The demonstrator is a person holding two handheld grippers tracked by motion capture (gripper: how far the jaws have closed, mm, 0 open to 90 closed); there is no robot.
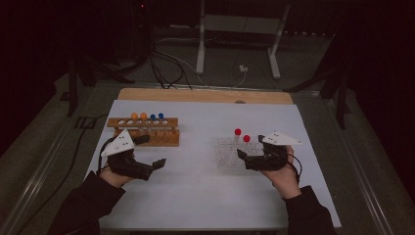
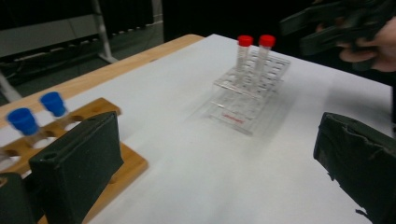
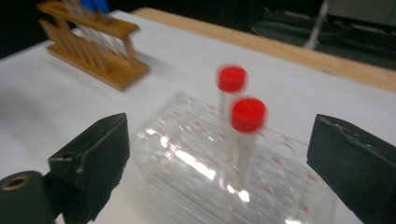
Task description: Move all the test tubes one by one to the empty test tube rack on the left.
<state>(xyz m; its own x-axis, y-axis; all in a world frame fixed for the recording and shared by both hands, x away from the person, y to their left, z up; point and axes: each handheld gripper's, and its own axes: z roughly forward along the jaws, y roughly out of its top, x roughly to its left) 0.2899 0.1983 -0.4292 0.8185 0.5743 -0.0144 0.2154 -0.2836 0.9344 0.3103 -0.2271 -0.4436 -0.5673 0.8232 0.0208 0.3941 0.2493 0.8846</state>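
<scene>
Red caps on clear tubes, blue caps — orange ones too — brown wooden rack, white table cover.

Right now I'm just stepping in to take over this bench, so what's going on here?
A person holds a gripper in each hand over a white table. The left gripper is open and empty beside the wooden rack, which holds orange-capped and blue-capped tubes. The right gripper is open too, its jaws standing either side of the clear plastic rack without touching it. Two red-capped tubes stand upright in that rack. Nothing is being held.
</scene>
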